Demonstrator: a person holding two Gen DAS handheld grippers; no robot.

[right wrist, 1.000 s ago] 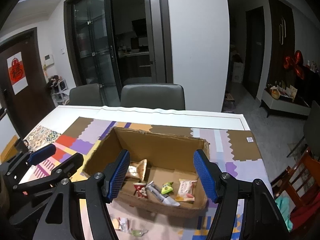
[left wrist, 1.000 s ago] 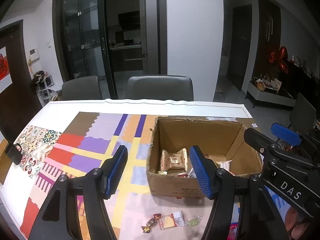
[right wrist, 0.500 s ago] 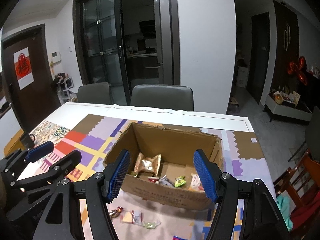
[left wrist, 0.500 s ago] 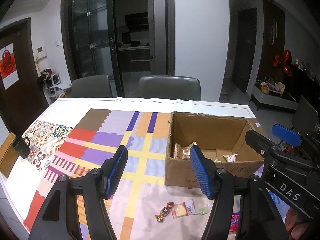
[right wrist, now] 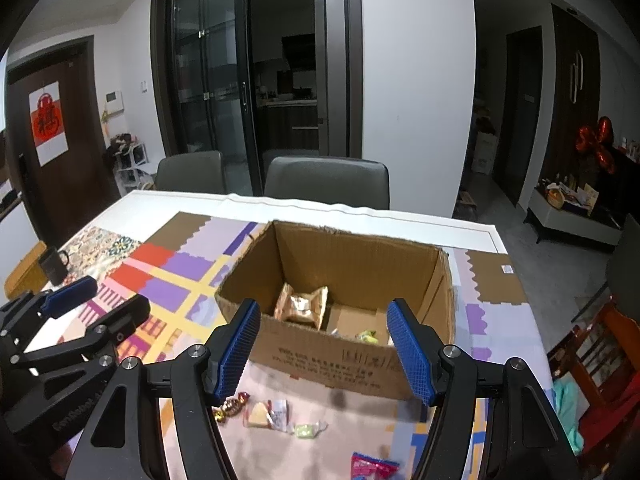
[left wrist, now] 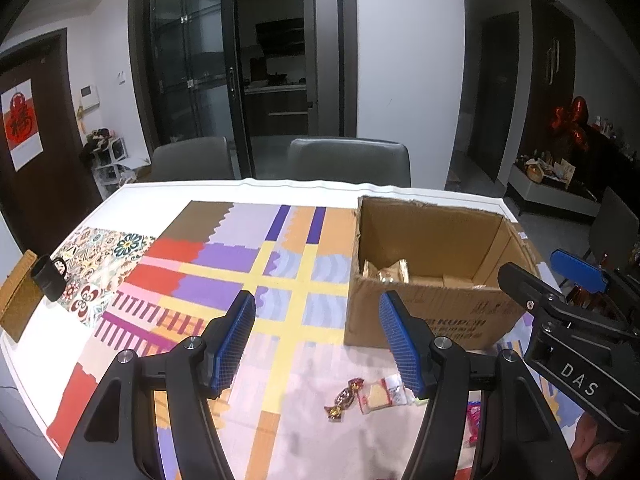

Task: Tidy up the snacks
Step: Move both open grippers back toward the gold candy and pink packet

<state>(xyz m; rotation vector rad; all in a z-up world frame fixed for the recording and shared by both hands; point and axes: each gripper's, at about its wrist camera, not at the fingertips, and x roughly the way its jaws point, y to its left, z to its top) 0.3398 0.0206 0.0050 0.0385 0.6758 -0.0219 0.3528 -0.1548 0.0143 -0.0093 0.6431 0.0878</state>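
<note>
Tabletop (left wrist: 168, 194), white at its rim, carries a patchwork cloth (left wrist: 224, 264) of red, purple, yellow and orange blocks. Two grey chairs (left wrist: 348, 158) stand at its far edge, at twelve o'clock. An open cardboard box (right wrist: 344, 344) sits on the cloth, at two o'clock in the left wrist view and dead centre in the right wrist view. Inside it a gold foil packet (right wrist: 302, 306) leans against the wall at nine o'clock, with smaller wrapped pieces at the box floor toward three o'clock; they are too low behind the near wall to name.

The left gripper (left wrist: 316, 340) has its jaws apart with nothing between them, and so does the right gripper (right wrist: 322, 348), which hangs just short of the box's near wall.

Loose on the cloth, at six o'clock from the box, lie a pale cake packet (right wrist: 267, 412), a gold-and-red candy (left wrist: 344, 398), a green candy (right wrist: 306, 430) and a red-pink wrapper (right wrist: 370, 466). A black mug (left wrist: 48, 282) stands at nine o'clock near the tabletop's left edge.
</note>
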